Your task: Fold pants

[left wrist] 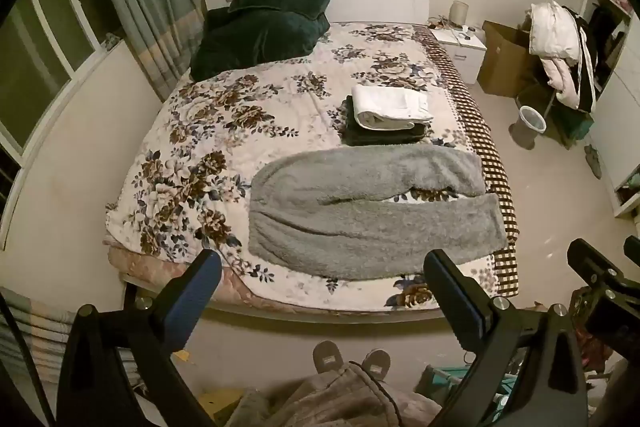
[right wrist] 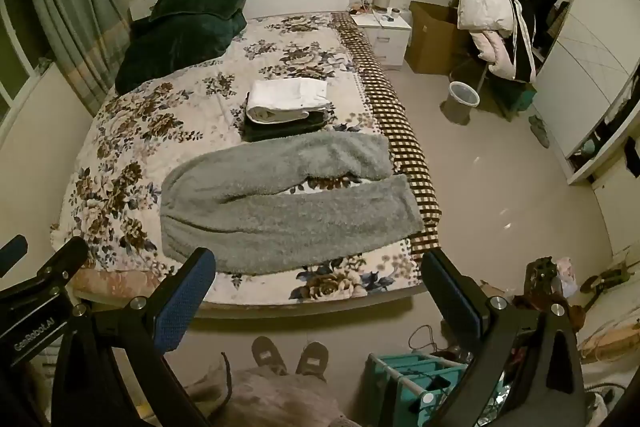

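Observation:
Grey fleece pants point(left wrist: 368, 211) lie flat across the near part of the flowered bed point(left wrist: 208, 131), waist to the left, both legs running right toward the bed's edge. They also show in the right wrist view point(right wrist: 280, 211). My left gripper point(left wrist: 324, 275) is open and empty, held above the bed's foot, short of the pants. My right gripper point(right wrist: 320, 275) is open and empty, also above the bed's foot. The right gripper's fingers point(left wrist: 600, 267) show at the left view's right edge.
A stack of folded clothes, white on dark point(left wrist: 390, 115), lies behind the pants. A dark green quilt point(left wrist: 260, 27) sits by the headboard. A nightstand point(left wrist: 464, 47), cardboard box point(left wrist: 504, 59), bin point(left wrist: 528, 127) and loaded chair point(left wrist: 560, 47) stand right of the bed. A teal rack point(right wrist: 416, 375) is near my feet.

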`<action>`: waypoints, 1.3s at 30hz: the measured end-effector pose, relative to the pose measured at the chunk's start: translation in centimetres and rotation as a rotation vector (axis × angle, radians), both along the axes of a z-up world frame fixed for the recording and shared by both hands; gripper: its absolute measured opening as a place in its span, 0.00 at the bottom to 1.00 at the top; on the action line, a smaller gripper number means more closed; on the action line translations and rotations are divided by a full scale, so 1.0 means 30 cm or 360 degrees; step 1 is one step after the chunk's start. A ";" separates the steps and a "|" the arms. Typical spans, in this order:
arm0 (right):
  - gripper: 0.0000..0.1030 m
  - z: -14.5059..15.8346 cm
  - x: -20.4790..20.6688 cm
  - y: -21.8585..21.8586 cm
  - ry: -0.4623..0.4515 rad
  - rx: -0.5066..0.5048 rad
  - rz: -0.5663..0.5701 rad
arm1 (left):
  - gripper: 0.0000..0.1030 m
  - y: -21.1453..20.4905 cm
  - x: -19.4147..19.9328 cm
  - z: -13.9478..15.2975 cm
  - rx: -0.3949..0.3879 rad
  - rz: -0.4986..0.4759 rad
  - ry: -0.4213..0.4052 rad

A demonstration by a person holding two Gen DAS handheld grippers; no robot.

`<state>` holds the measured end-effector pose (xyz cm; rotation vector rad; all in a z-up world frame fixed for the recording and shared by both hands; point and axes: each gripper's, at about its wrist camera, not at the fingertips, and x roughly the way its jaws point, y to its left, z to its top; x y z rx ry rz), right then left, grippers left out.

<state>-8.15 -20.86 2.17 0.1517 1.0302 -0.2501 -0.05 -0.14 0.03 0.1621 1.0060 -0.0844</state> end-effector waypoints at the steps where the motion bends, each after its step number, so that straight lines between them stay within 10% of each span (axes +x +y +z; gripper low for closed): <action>1: 1.00 0.000 0.000 0.000 -0.0003 0.0002 0.0001 | 1.00 0.001 0.001 0.000 -0.0010 -0.0001 0.0006; 39: 1.00 0.011 -0.003 0.017 -0.0020 0.0034 0.0010 | 1.00 0.034 0.043 0.061 -0.0044 0.0014 -0.0010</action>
